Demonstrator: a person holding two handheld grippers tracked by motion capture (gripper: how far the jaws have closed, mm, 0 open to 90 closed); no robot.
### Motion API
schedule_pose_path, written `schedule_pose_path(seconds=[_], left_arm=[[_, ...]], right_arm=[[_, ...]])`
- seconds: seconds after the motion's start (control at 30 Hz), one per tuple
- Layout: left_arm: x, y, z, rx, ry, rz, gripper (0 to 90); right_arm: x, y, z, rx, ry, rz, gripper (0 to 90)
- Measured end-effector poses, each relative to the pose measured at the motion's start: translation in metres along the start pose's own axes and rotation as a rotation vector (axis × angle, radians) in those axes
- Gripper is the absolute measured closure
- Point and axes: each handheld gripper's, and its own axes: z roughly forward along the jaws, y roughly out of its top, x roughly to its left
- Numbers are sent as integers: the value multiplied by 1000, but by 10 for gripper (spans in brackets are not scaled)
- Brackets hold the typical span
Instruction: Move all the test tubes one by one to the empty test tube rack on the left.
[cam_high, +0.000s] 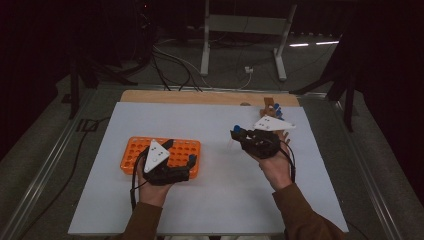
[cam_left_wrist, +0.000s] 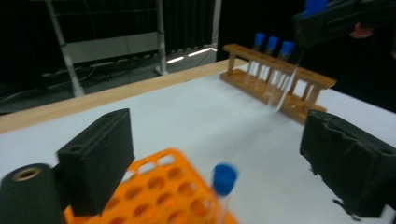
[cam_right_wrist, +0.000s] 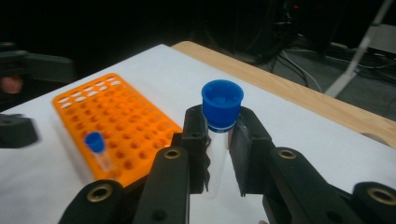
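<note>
An orange tube rack (cam_high: 134, 152) lies on the white table sheet at the left. My left gripper (cam_high: 180, 151) hovers over its right end with its jaws wide open. In the left gripper view a blue-capped tube (cam_left_wrist: 224, 179) stands in the rack (cam_left_wrist: 163, 186) between the jaws, untouched. My right gripper (cam_high: 239, 133) is raised over the table's middle right, shut on a clear tube with a blue cap (cam_right_wrist: 222, 105). In the left gripper view that held tube (cam_left_wrist: 289, 79) hangs down in front of a wooden rack (cam_left_wrist: 299, 105).
The wooden rack (cam_high: 272, 107) stands at the back right edge with three blue-capped tubes in it. A bare wooden strip (cam_high: 200, 97) runs along the table's far side. White sheet (cam_high: 220, 195) stretches between the two racks and toward the front.
</note>
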Motion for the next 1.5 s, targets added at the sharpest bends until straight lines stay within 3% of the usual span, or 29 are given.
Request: schedule_pose_path(seconds=[0.17,0.3,0.4,0.67,0.9,1.27,1.4,1.5], left_arm=[[-15,8,14,12,-25,29,221],[-26,11,24,29,-46,52,248],[-31,11,30,33,-43,62,327],[-38,12,42,38,-86,58,600],[-40,10,47,45,-110,75,721],[-38,10,47,38,-124,91,778],[-38,11,48,36,-132,92,785],[-36,11,49,46,-131,89,785]], right_arm=[[15,2,4,2,61,8,767],[21,3,6,2,81,7,767],[24,4,8,3,93,8,767],[31,3,12,30,114,-2,767],[35,3,15,42,128,-8,767],[35,2,16,48,142,-5,768],[33,1,15,38,148,17,758],[31,1,13,15,138,24,677]])
